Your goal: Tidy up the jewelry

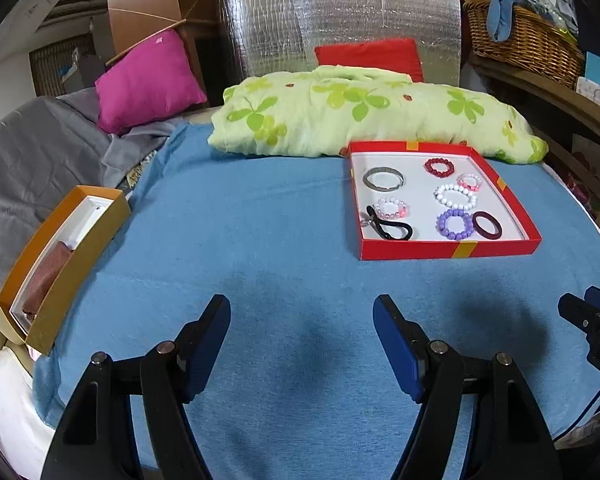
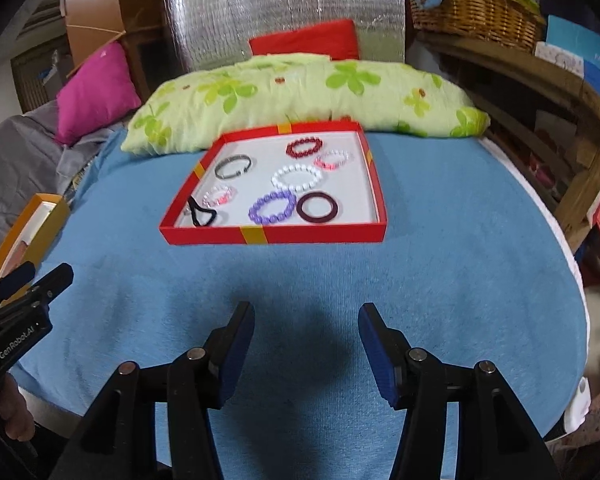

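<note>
A shallow red tray (image 1: 448,249) (image 2: 272,235) lies on the blue bed cover and holds several bracelets and hair ties: a purple beaded bracelet (image 1: 455,224) (image 2: 272,207), a white one (image 1: 455,196) (image 2: 297,177), a dark red one (image 1: 439,167) (image 2: 304,147), a grey bangle (image 1: 383,178) (image 2: 234,166) and a black hair tie (image 1: 390,227) (image 2: 201,212). An orange box (image 1: 66,264) (image 2: 28,236) with a brownish roll inside sits at the left edge. My left gripper (image 1: 302,310) and my right gripper (image 2: 306,314) are both open over bare cover, well short of the tray, nothing between their fingers.
A green flowered pillow (image 1: 360,112) (image 2: 300,92) lies right behind the tray, with pink (image 1: 148,80) and red (image 1: 372,56) cushions and a silver panel beyond. A wicker basket (image 2: 476,8) stands on wooden shelving at the right. Grey bedding (image 1: 40,160) lies at the left.
</note>
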`<state>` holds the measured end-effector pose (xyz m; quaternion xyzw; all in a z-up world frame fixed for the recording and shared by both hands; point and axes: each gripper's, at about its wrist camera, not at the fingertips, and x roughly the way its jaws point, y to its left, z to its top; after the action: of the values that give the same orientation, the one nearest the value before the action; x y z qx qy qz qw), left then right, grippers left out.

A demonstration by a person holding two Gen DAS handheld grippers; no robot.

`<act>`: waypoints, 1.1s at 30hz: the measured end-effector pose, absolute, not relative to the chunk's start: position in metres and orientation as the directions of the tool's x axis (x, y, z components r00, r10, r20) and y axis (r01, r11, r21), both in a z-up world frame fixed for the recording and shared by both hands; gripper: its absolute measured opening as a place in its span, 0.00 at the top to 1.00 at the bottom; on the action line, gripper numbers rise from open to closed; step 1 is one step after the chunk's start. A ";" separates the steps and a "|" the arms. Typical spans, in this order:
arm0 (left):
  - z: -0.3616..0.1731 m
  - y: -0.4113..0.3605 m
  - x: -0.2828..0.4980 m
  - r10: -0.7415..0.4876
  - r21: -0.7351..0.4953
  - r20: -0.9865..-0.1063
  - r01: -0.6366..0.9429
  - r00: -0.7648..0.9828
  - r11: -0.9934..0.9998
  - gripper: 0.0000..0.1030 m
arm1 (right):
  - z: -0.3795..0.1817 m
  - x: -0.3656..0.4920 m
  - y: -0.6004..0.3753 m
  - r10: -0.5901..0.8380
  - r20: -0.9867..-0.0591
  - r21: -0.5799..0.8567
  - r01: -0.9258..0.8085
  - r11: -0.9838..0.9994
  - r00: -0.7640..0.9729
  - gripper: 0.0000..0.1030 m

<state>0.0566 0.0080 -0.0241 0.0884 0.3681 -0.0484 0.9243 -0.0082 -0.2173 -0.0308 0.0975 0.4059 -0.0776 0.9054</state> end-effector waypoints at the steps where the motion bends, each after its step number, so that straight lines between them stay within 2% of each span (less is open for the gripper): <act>1: -0.025 0.006 0.056 -0.023 0.131 -0.686 0.155 0.727 0.979 0.28 | -0.032 -0.007 -0.217 -0.061 -0.753 0.114 0.222 0.968 0.655 0.44; 10: -0.023 -0.004 0.045 -0.036 0.133 -0.656 0.163 0.754 0.978 0.28 | -0.030 -0.012 -0.225 -0.058 -0.751 0.131 0.233 0.964 0.658 0.43; 33: -0.040 0.006 0.044 -0.038 0.111 -0.684 0.156 0.728 0.982 0.28 | -0.034 -0.008 -0.227 -0.064 -0.753 0.139 0.253 0.957 0.655 0.43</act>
<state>0.0443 0.0057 -0.0403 0.0806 0.3650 -0.0522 0.9261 -0.0084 -0.2274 -0.0339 0.1165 0.4061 -0.0878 0.9021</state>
